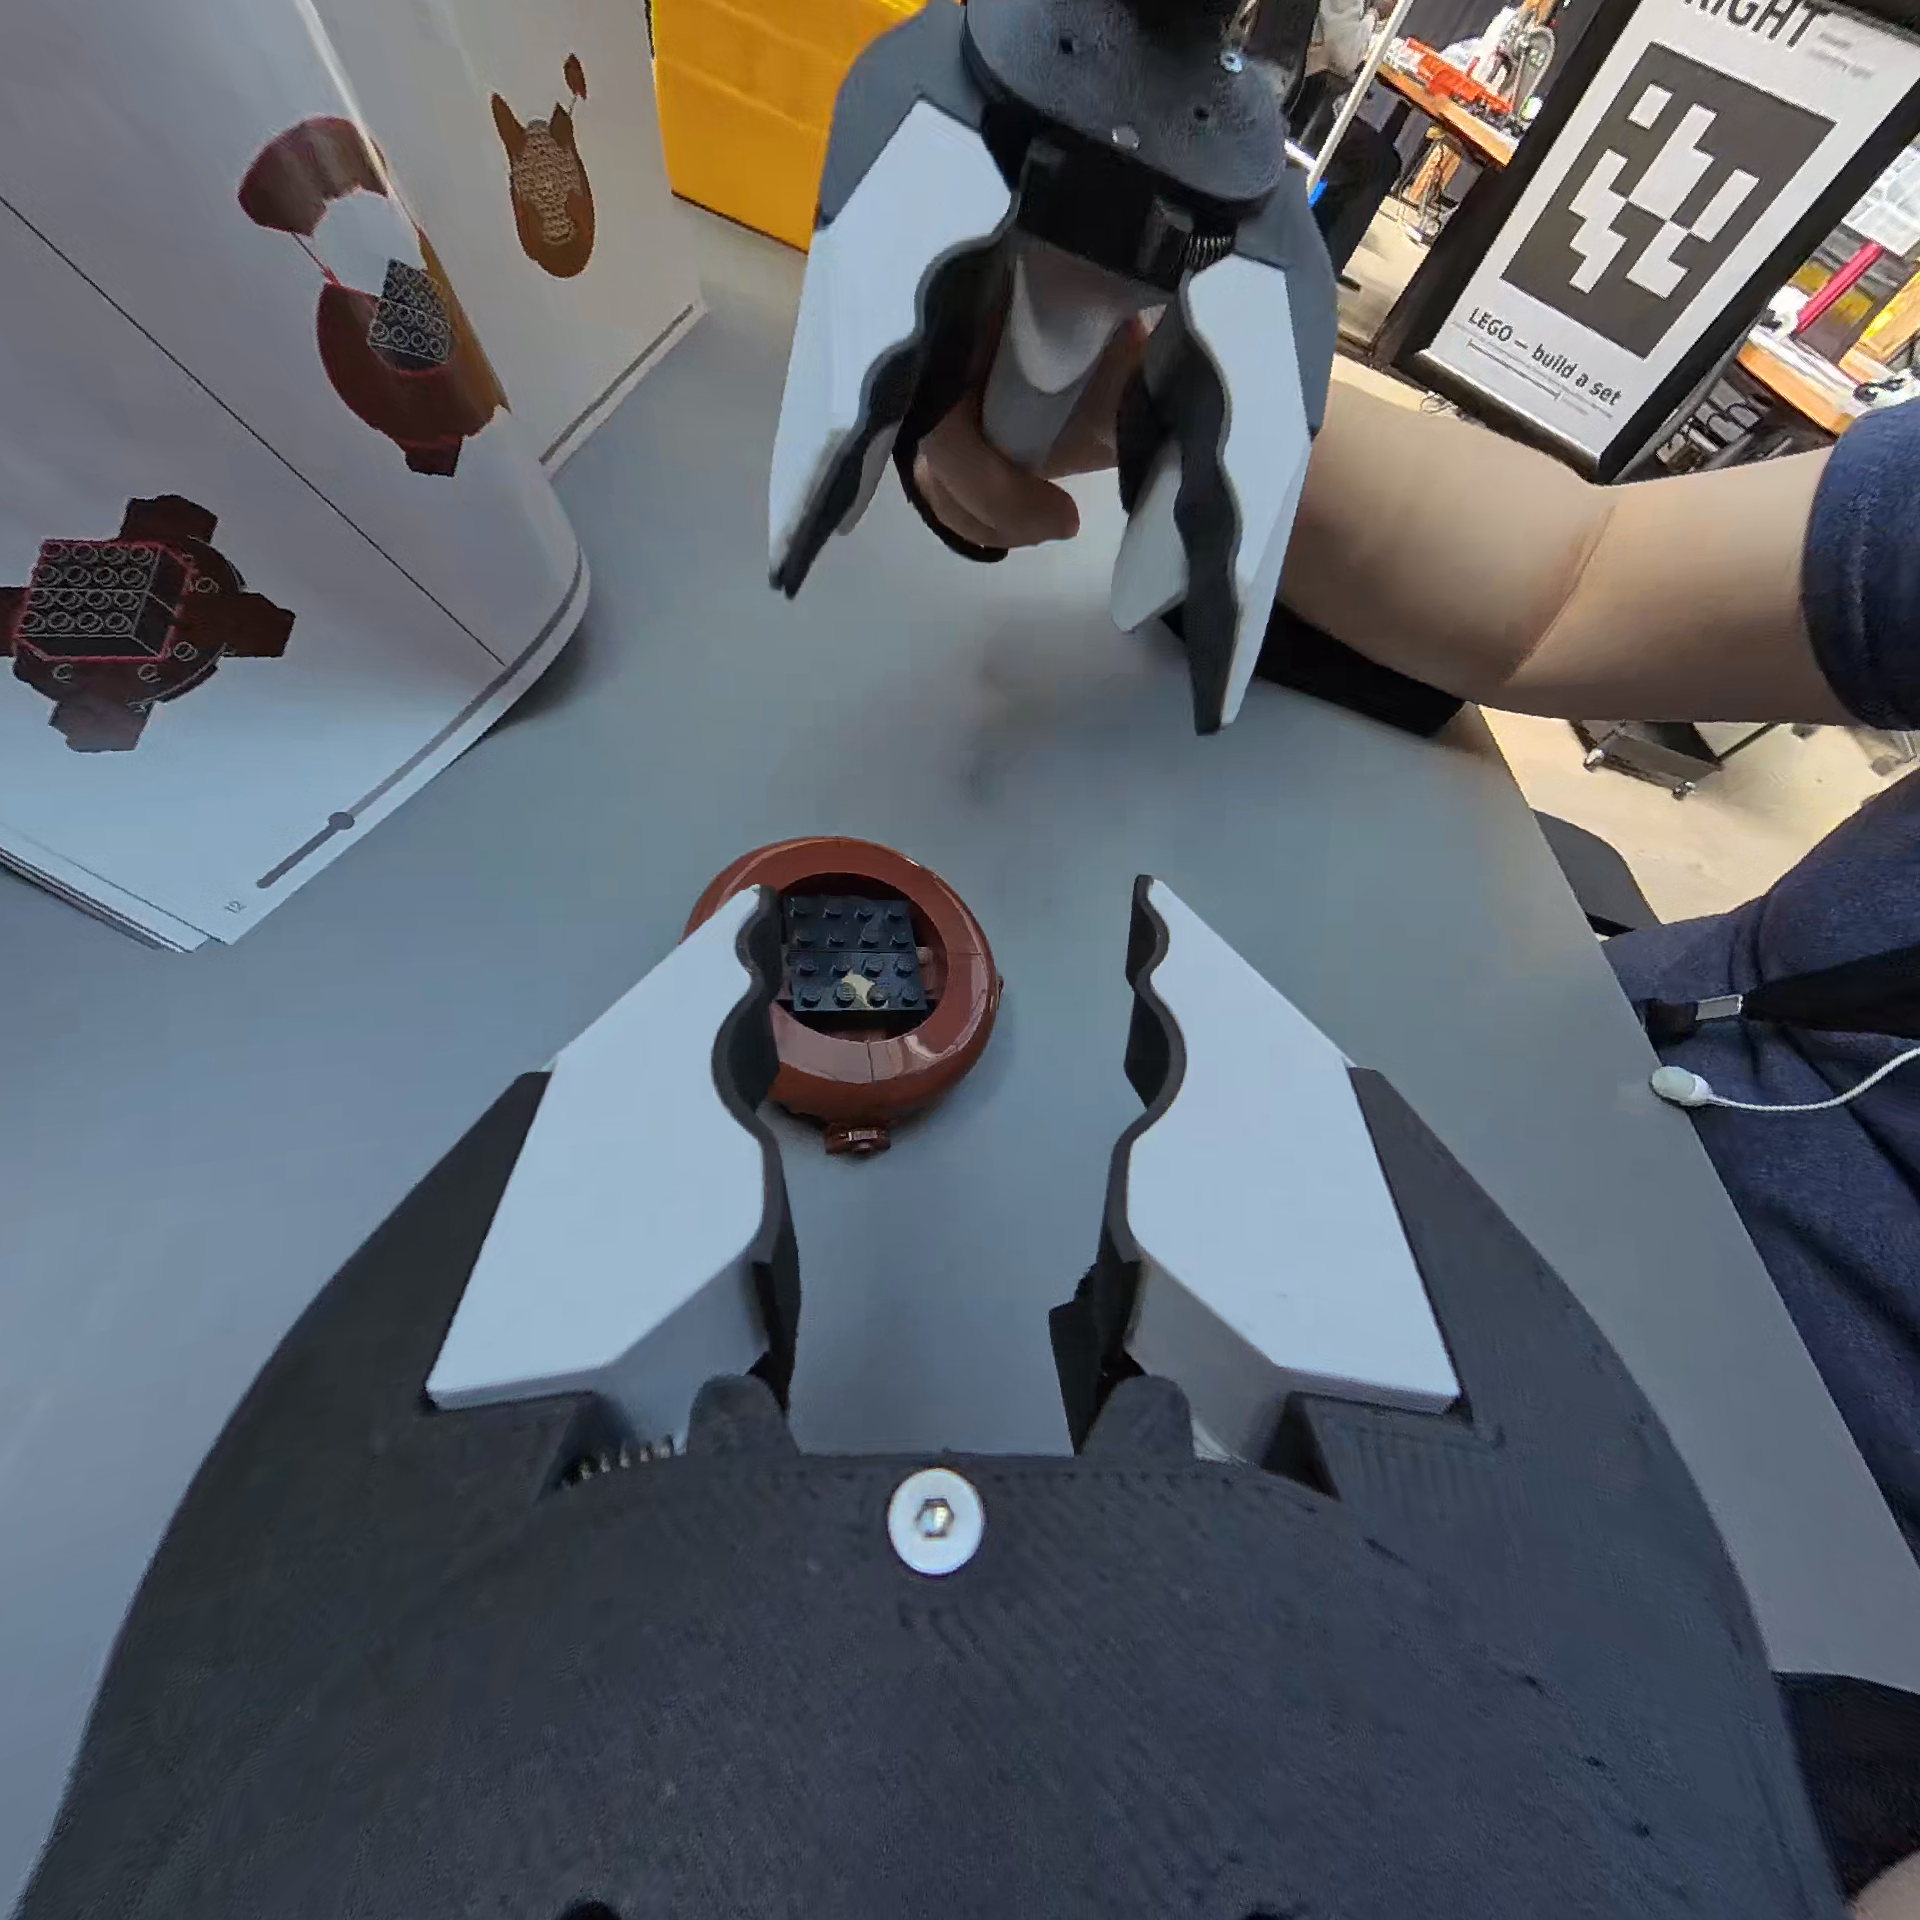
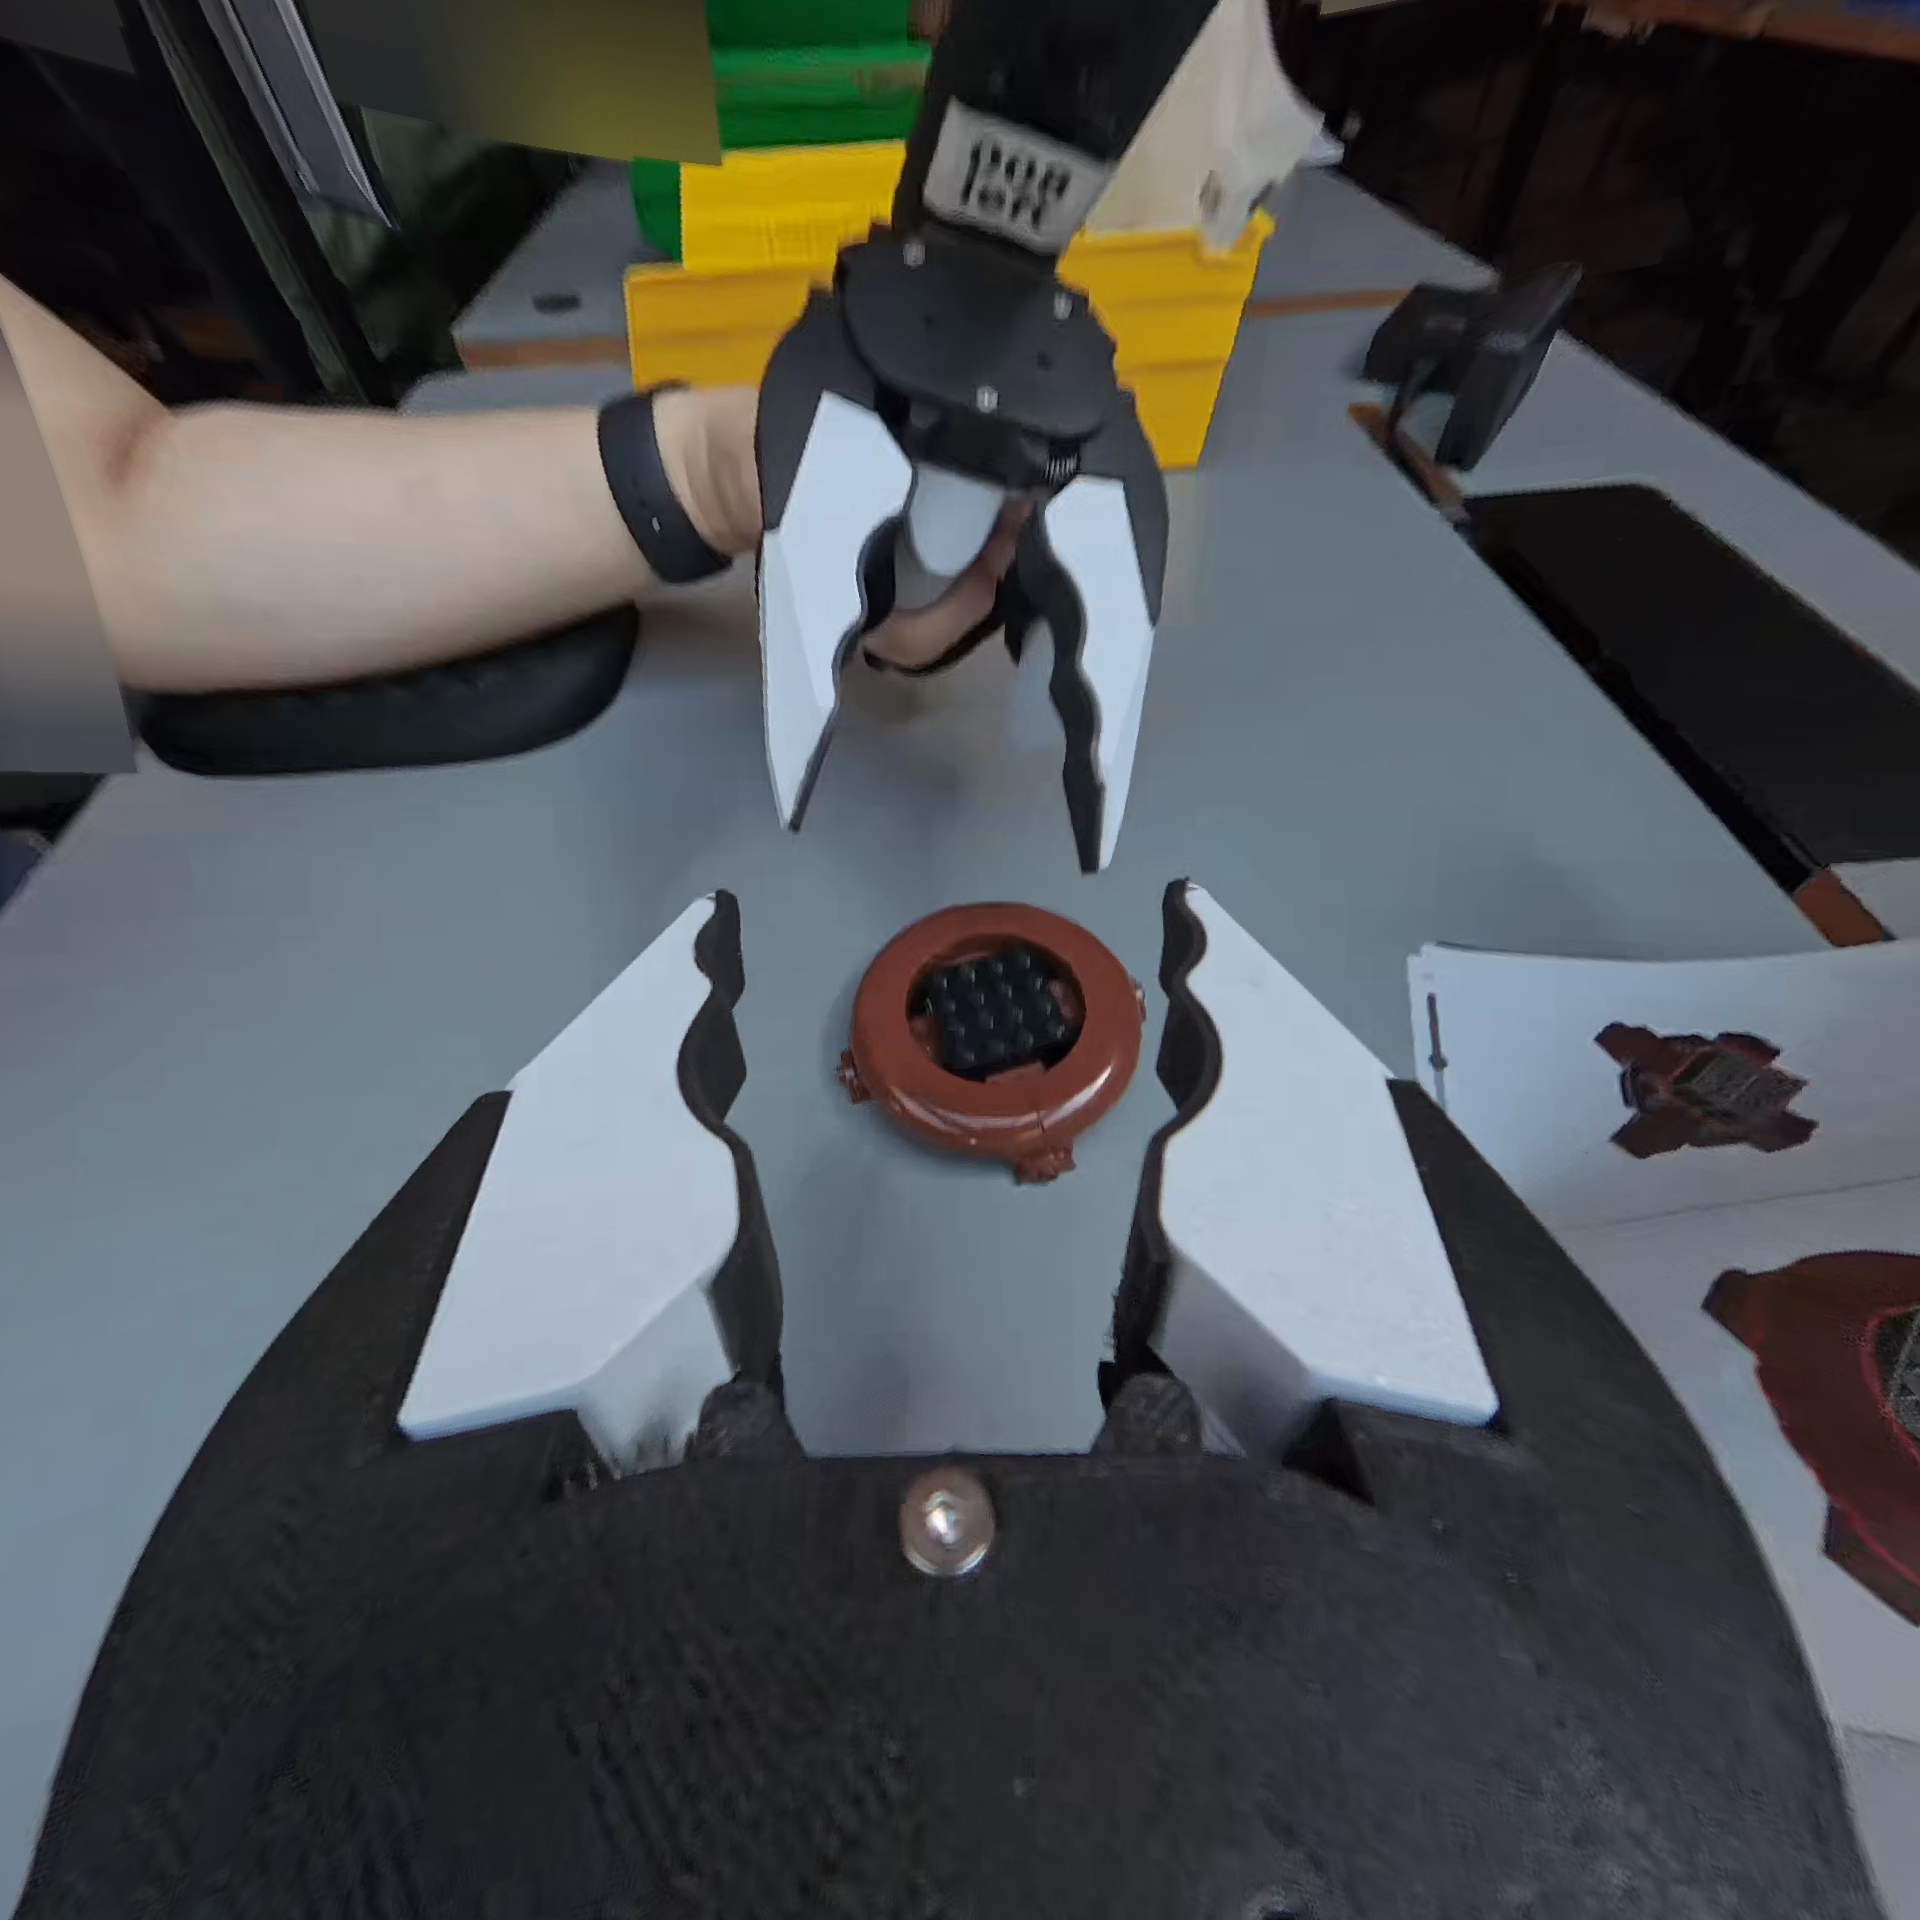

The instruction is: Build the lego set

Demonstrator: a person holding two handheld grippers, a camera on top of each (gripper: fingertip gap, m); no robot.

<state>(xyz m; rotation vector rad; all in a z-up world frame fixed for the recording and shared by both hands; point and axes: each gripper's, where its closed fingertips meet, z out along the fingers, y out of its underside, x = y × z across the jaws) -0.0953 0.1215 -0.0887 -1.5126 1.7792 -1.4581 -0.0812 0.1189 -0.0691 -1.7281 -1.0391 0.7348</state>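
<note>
Both tongs are held released and empty: left tongs (image 1: 945, 894), right tongs (image 2: 951, 899). The brown ring build (image 2: 995, 1039) with black studded plates (image 2: 995, 1013) inside is seen flat on the grey counter (image 2: 312, 987), between the two facing tongs, untouched. An open instruction booklet (image 1: 260, 436) is laid along the counter's edge.
</note>
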